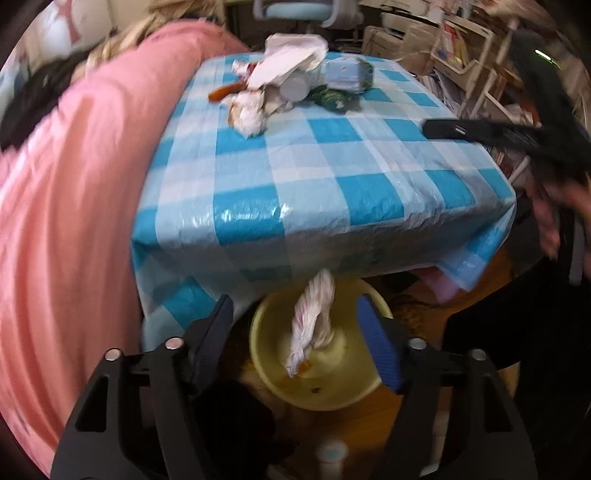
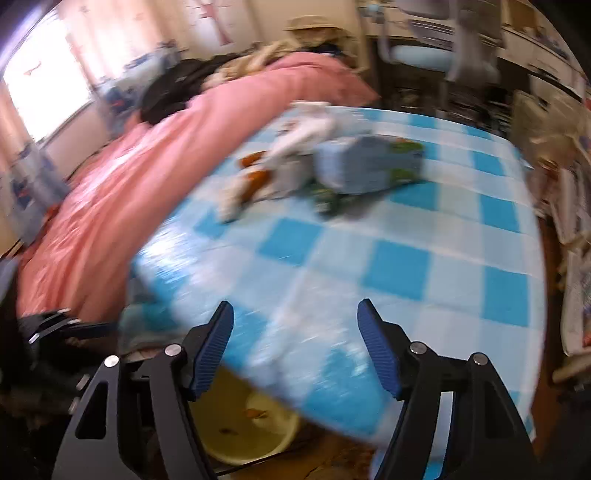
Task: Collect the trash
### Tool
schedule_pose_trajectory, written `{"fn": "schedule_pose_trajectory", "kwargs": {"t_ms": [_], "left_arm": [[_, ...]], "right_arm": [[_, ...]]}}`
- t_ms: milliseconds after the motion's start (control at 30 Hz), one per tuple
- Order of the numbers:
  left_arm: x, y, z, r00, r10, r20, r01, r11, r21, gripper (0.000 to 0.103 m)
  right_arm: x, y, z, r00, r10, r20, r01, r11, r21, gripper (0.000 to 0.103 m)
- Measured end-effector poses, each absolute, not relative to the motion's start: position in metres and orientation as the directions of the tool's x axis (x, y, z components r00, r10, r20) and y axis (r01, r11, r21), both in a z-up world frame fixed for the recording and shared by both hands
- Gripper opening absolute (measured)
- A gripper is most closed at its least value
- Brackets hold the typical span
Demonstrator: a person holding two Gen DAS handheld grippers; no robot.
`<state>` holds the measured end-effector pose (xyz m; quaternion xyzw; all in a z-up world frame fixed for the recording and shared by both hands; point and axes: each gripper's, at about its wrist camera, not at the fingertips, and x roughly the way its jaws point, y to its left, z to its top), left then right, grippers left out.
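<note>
My left gripper [image 1: 295,301] is open over a yellow basin [image 1: 266,373] that stands on the floor by the table. A twisted white wrapper [image 1: 314,325] is between its fingers, above the basin; neither pad touches it. Trash lies at the far end of the blue-checked table [image 1: 314,177]: crumpled white paper [image 1: 288,62], a tissue wad [image 1: 247,114], a blue carton [image 1: 347,75], a green wrapper [image 1: 332,96]. My right gripper [image 2: 295,304] is open over the table's near edge with nothing between its fingers. The blue carton [image 2: 369,168] and white paper [image 2: 306,136] lie further off. The basin [image 2: 240,450] shows below the edge.
A bed with a pink cover [image 1: 74,221] runs along the table's left side. A blue-seated office chair [image 1: 306,11] stands behind the table, and cluttered white shelves [image 1: 469,62] are on the right. The right gripper [image 1: 498,134] reaches in over the table's right edge.
</note>
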<state>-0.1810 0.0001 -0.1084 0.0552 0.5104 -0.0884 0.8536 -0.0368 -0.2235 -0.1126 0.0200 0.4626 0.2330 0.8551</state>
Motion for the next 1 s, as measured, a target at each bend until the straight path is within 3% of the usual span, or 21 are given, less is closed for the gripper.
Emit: {"fn": "schedule_pose_trajectory", "kwargs": {"t_ms": [267,500,633,700,1000], "left_arm": [[-0.159,0.005,-0.094,0.581,-0.035,-0.813,0.154,0.986,0.068,0.073],[-0.096,0.013,-0.076,0.645,0.0,-0.765,0.066,0.996,0.055,0.078],[-0.059,0.018,-0.064,0.667,-0.005,-0.745,0.016,1.0,0.008,0.08],[-0.051,0.023,-0.061,0.668,-0.011,-0.744,-0.009,1.0,-0.024,0.08],[-0.056,0.042,-0.046,0.698,-0.068,-0.712,-0.045,0.989,-0.139,0.088]], "right_arm": [[0.004,-0.249,-0.129,0.486,0.314,-0.816,-0.275,0.941,0.199,0.072],[0.048,-0.243,-0.146,0.496,0.25,-0.831,-0.248,0.958,0.14,0.082],[0.067,-0.239,-0.152,0.525,0.204,-0.826,-0.236,0.968,0.089,0.096],[0.073,-0.231,-0.154,0.527,0.148,-0.837,-0.24,0.971,0.02,0.095],[0.073,-0.229,-0.151,0.524,0.155,-0.838,-0.244,0.969,0.027,0.096]]}}
